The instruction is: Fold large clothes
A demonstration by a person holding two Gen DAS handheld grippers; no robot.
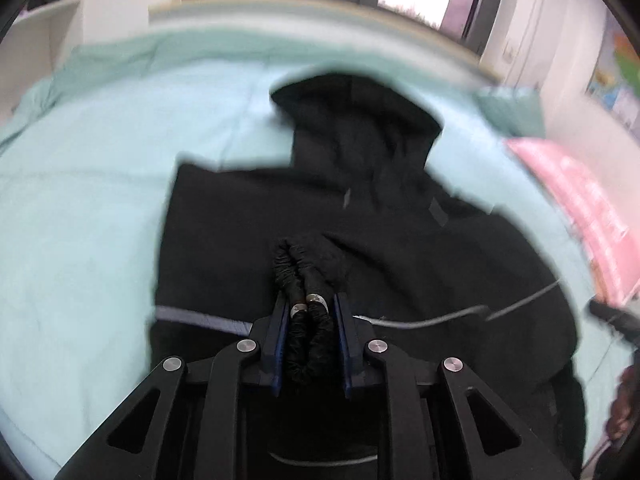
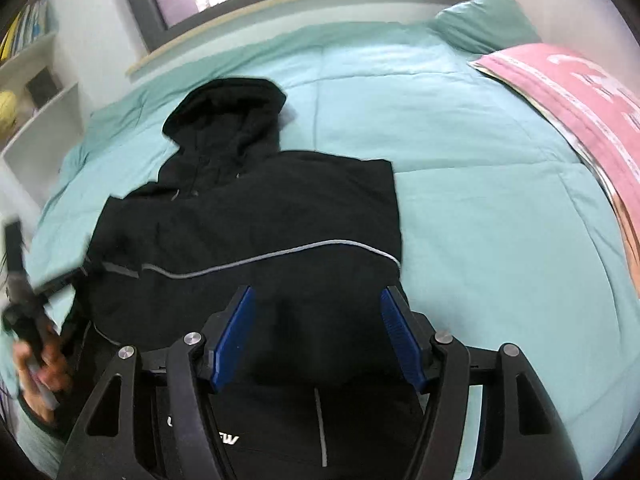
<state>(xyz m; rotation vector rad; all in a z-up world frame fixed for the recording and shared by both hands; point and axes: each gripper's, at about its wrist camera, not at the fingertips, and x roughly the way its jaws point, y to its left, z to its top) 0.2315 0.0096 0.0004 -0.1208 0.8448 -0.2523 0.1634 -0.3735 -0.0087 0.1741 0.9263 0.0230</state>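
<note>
A black hooded jacket (image 2: 248,220) with a thin grey stripe lies on the teal bed (image 2: 480,160), hood toward the window. It also shows in the left wrist view (image 1: 360,208). My left gripper (image 1: 310,304) is shut on the jacket's black elastic sleeve cuff (image 1: 300,276) and holds it over the jacket's body. My right gripper (image 2: 316,308) is open and empty, just above the jacket's lower part. In the right wrist view the left gripper and the hand holding it (image 2: 24,320) show blurred at the left edge.
A pink folded blanket (image 2: 580,92) lies at the bed's right side, with a teal pillow (image 2: 484,16) behind it. White shelves (image 2: 36,92) stand to the left. A window and sill (image 2: 280,0) run along the far edge of the bed.
</note>
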